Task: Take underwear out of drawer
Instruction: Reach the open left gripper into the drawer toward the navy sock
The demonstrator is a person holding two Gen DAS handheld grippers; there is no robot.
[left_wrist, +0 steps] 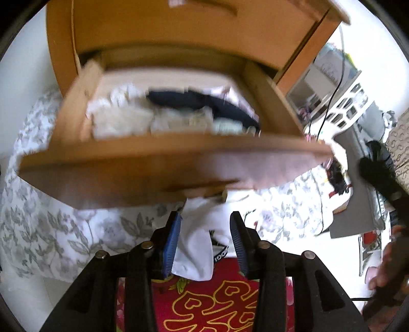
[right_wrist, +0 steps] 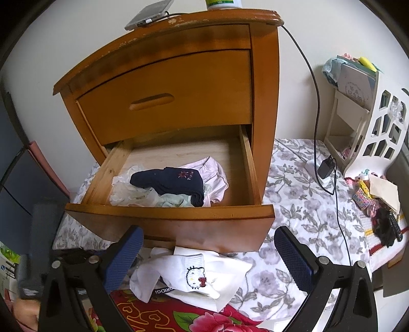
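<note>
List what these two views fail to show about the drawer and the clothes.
- Left wrist view: drawer contents smeared by motion blur.
- Left wrist view: the left gripper fingers cover parts of the white garment.
- Right wrist view: navy underwear hides the pile beneath it.
- Right wrist view: bottle cut off by the top edge.

White wall [right_wrist: 294,102], wooden nightstand [right_wrist: 179,84], floral bedsheet [right_wrist: 301,209], white shelf [right_wrist: 370,132]
</note>
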